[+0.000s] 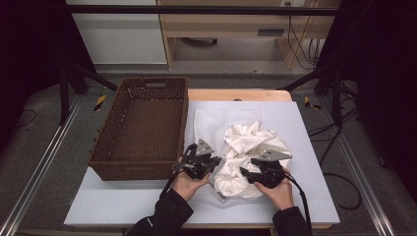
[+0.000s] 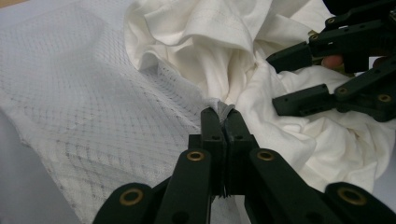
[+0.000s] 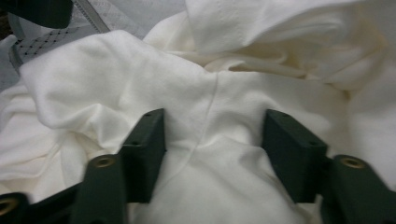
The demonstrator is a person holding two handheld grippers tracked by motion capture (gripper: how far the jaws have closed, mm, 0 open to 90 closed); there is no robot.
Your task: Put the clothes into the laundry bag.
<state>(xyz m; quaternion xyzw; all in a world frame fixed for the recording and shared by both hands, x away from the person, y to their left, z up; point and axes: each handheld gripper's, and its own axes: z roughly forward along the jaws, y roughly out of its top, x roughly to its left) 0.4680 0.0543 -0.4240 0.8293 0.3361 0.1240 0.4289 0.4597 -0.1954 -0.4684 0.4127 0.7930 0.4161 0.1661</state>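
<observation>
the left gripper [image 2: 223, 116] has its jaws pressed together, pinching an edge of the mesh bag [image 2: 88, 121] where it meets the crumpled white cloth [image 2: 219, 51]. the right gripper [image 3: 212, 140] is spread wide, its jaws pushed into the cloth's near right side. the cloth is a bunched heap with no clear long axis, between both grippers on the pale table [image 1: 123, 201]. a wicker basket [image 1: 142, 128] sits to the left.

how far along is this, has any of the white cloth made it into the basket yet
Not yet. The brown wicker basket holds nothing, and the white cloth lies crumpled on the table. In hand: the left gripper is shut on a fold of it; the right gripper is open, straddling it. Probably left: closing, lifting, moving it.
</observation>
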